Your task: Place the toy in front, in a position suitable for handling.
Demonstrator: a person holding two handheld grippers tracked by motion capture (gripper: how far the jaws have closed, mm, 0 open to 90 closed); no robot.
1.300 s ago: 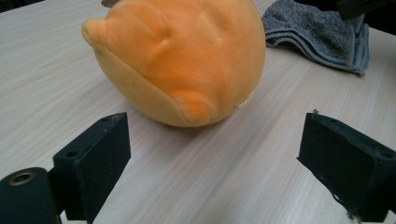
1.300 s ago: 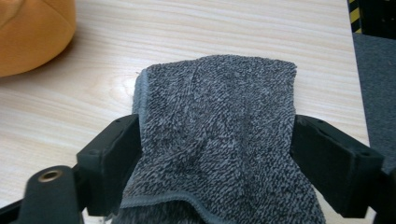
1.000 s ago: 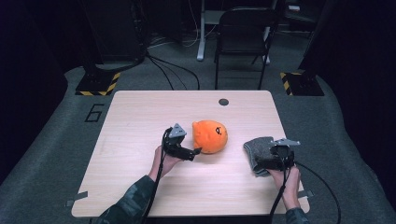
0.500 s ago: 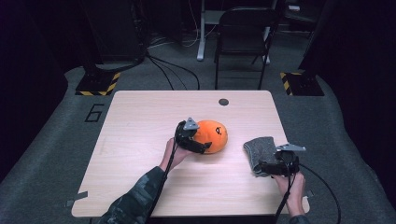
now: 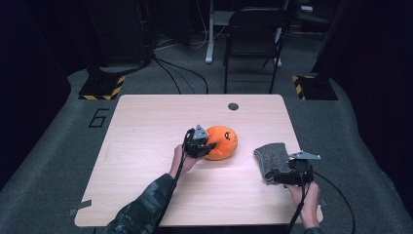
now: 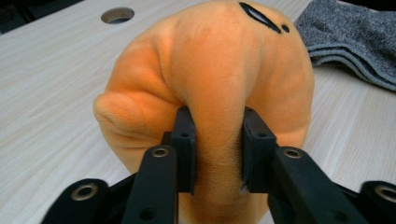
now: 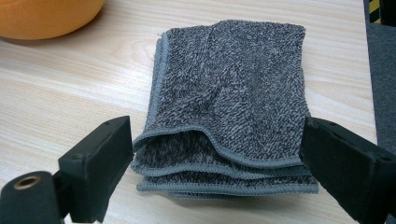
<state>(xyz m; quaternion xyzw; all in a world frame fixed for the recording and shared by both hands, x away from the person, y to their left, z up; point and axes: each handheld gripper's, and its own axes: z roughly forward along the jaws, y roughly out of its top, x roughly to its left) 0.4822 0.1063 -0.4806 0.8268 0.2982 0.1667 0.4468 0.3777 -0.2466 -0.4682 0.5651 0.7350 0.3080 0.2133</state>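
Left gripper view shows our left gripper (image 6: 217,149), jaws just closed, pinching the orange plush toy (image 6: 210,79) to lift it; our right gripper (image 7: 217,163) stands open around the folded grey towel (image 7: 229,98).

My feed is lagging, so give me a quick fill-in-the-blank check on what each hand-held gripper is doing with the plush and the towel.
1. The left hand-held gripper pinches a fold of the ____ plush toy.
2. The right hand-held gripper has its jaws standing ____ on either side of the folded towel.
3. The towel is ____ in colour and lies on the wooden table.

Missing words: orange; open; grey
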